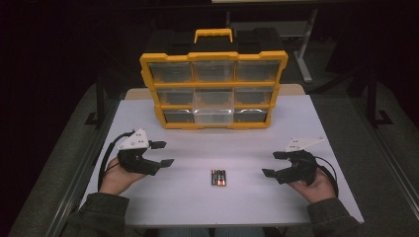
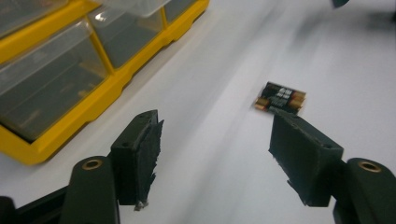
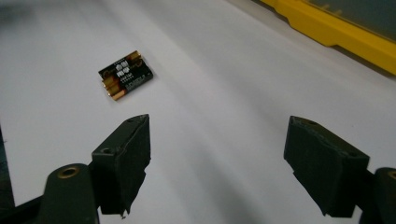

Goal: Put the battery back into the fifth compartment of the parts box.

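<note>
- Battery pack (image 1: 218,177) lies at desk (image 1: 296,128) centre, 6 o'clock of organizer (image 1: 214,89), untouched.
- Left gripper (image 1: 162,153) at 9 o'clock, right gripper (image 1: 272,163) at 3 o'clock: fingers released, empty.
- Pickup and stowing remain.

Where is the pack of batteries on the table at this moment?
In the high view, the pack of batteries lies flat on the white table, near its front edge, between the left gripper and the right gripper, touching neither.

Battery pack (image 1: 219,177) print too small
</note>
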